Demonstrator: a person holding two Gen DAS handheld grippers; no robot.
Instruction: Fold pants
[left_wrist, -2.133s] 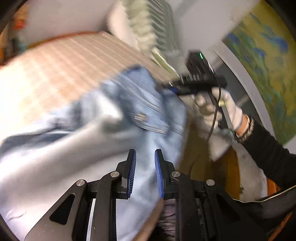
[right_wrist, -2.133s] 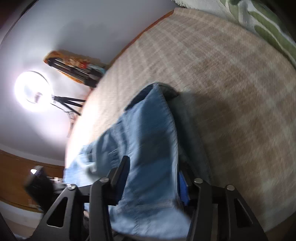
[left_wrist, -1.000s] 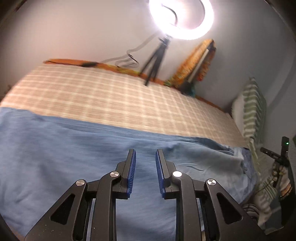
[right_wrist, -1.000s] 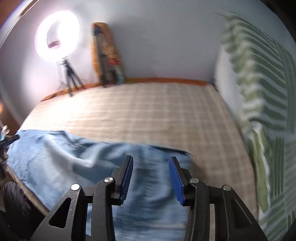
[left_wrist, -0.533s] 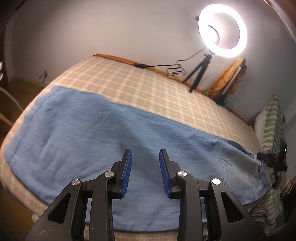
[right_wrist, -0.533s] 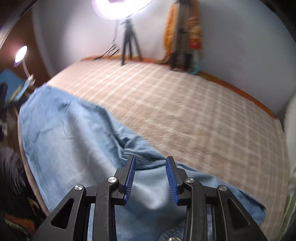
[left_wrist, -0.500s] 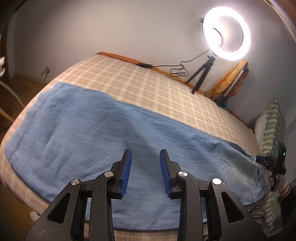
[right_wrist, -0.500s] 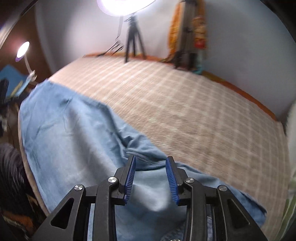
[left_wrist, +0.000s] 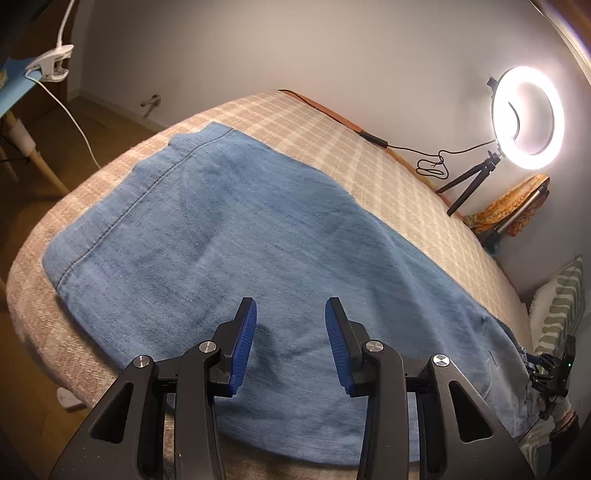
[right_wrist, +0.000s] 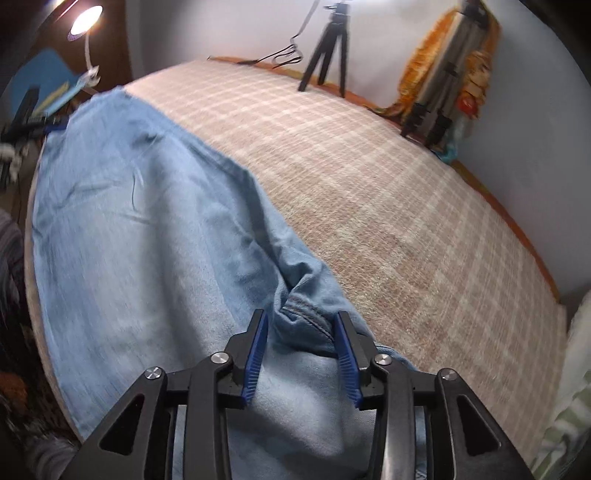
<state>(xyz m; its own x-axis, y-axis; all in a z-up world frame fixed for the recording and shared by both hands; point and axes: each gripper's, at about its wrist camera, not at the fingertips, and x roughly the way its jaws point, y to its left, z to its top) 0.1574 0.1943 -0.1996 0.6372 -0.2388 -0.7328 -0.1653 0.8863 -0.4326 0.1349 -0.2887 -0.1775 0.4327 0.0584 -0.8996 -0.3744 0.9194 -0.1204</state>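
Across the plaid bed (left_wrist: 369, 162) the pants (left_wrist: 229, 236) now lie spread flat along the near edge, no longer bunched in the air, so folding can likely begin. Both jaws have just opened: the left gripper (left_wrist: 290, 341) hangs empty over denim, the right gripper (right_wrist: 301, 354) straddles a crumpled seam ungripped.

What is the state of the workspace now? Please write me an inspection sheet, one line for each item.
Surface: bed with plaid cover, mostly bare beyond the pants.
Job's things: blue pants spread flat along the near edge; bunched seam at the right gripper.
Clutter: nothing seen on the bed.
Grippers: left gripper open over flat denim, holding nothing; right gripper open, fingers either side of the seam fold.
Cables: black cable at the far edge; white lamp cord.
Surroundings: lit ring light on tripod, patterned pillow, clip lamp.
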